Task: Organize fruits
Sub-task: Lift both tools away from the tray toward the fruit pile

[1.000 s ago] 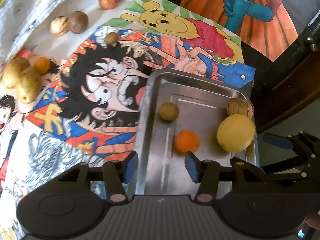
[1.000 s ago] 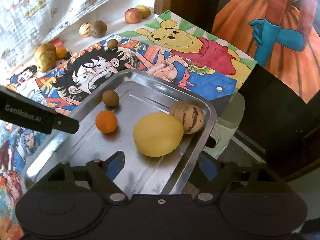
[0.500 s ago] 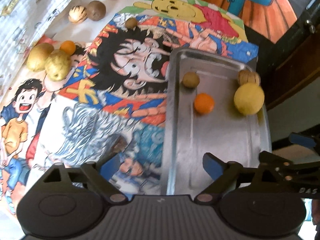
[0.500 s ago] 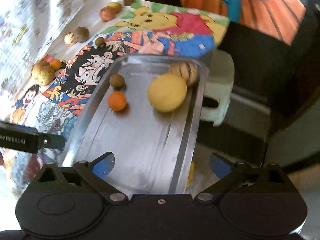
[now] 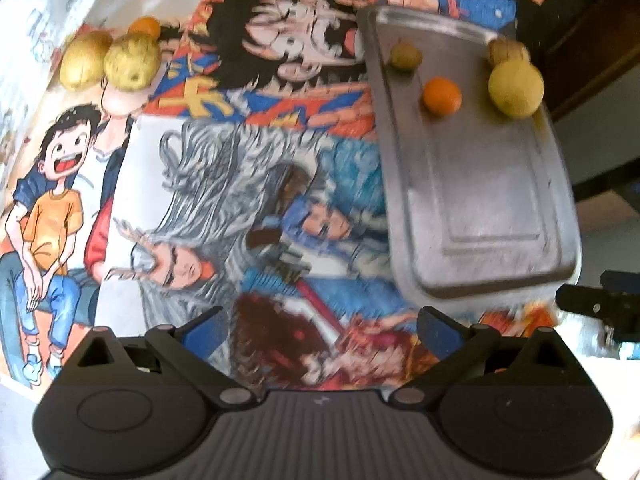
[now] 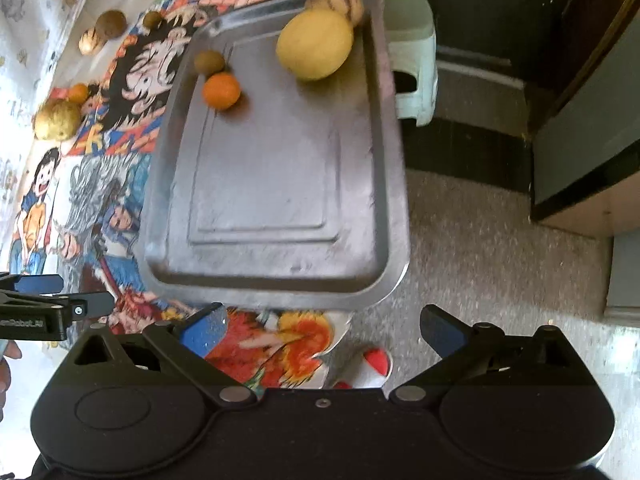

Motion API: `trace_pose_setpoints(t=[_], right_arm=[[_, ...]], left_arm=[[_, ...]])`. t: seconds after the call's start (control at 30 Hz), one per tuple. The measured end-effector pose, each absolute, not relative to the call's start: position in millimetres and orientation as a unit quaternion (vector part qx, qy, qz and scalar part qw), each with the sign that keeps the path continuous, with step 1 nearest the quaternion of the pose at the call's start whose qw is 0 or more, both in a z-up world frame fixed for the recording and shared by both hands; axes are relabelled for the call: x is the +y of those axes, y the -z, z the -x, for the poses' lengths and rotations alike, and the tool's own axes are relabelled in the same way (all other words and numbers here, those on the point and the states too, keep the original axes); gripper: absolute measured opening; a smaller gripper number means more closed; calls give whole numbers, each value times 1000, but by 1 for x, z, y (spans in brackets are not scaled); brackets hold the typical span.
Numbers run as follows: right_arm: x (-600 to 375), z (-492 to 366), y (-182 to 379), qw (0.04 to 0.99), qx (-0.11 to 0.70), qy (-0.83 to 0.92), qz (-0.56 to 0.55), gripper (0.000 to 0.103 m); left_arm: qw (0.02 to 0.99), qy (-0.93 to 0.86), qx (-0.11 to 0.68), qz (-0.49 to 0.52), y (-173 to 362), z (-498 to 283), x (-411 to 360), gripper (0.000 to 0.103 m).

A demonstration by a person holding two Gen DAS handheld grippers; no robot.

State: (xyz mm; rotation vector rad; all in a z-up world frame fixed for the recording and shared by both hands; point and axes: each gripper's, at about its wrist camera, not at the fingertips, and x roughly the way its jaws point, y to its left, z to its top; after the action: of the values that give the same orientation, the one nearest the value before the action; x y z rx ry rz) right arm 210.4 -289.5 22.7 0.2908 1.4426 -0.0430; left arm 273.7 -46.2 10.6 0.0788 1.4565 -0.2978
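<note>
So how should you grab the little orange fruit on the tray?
Come straight down on the small orange fruit and pinch its round middle. Set the fingers on its open sides, since the kiwi sits close behind it and the metal tray rim is near.

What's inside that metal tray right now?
Four fruits, all at the far end of the metal tray: a big yellow fruit, a striped one partly hidden behind it, an orange and a small brownish-green fruit. The rest is bare.
</note>
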Motion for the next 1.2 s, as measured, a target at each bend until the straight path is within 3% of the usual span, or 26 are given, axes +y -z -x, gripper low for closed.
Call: trace_pose_setpoints(t=[0.27,0.8,0.93,1.2], right_arm=[[-249,-213,-17,709,699,-15,-90,102],[-177,-240,-27,709,701,-64,-42,102],[-157,-248,-38,730,678,-83,-30,102],[-119,-263,-65,823,553,-130,17,102]], left_arm=[[708,129,693,-35,1,-274,-26,102],[713,95,694,-27,8,-291,44,102],[720,78,690,-18,6,-298,65,102],[767,35,641,1,-17,-323,108,102]])
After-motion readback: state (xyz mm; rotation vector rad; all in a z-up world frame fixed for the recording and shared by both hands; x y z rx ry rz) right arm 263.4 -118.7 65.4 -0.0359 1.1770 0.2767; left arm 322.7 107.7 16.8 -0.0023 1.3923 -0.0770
